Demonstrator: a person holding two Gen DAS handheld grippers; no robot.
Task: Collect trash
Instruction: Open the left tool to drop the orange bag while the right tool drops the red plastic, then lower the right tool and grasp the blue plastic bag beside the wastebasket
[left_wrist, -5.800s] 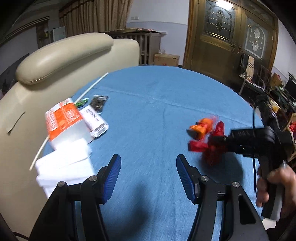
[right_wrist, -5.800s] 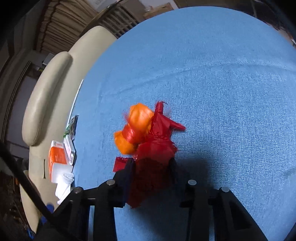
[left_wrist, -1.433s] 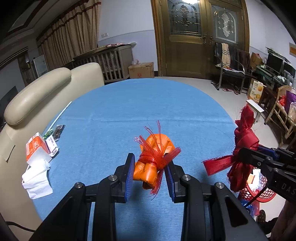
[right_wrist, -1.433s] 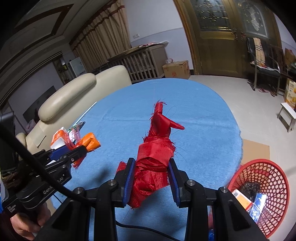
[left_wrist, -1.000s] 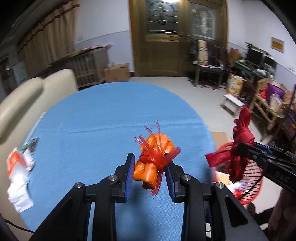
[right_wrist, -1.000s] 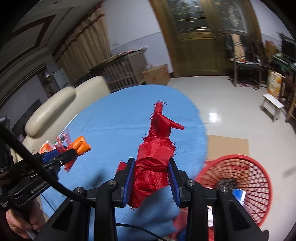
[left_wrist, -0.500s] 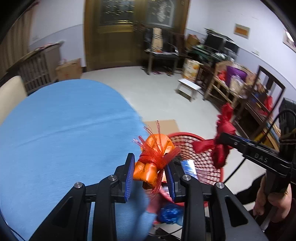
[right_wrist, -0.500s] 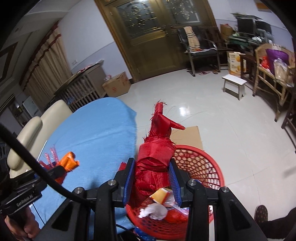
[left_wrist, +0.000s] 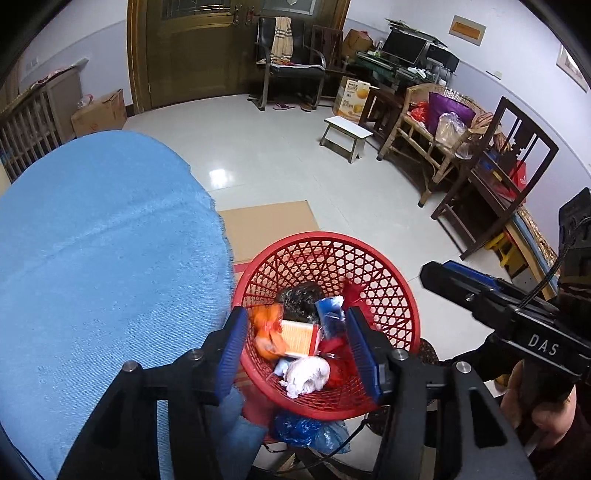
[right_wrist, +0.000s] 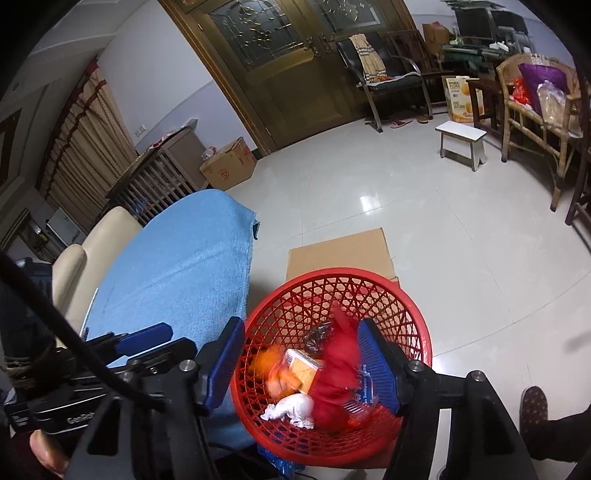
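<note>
Both the left hand-held gripper (left_wrist: 295, 343) and right hand-held gripper (right_wrist: 301, 360), jaws just opening and holding nothing, hang above the red basket (left_wrist: 388, 273) beside the worktop's (left_wrist: 103, 258) edge, orange bundle (left_wrist: 267, 332) and red bundle (right_wrist: 338, 373) inside.

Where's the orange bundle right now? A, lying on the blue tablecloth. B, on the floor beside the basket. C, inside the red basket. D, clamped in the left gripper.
C: the orange bundle is among the trash in the red basket, loose below the open left gripper.
</note>
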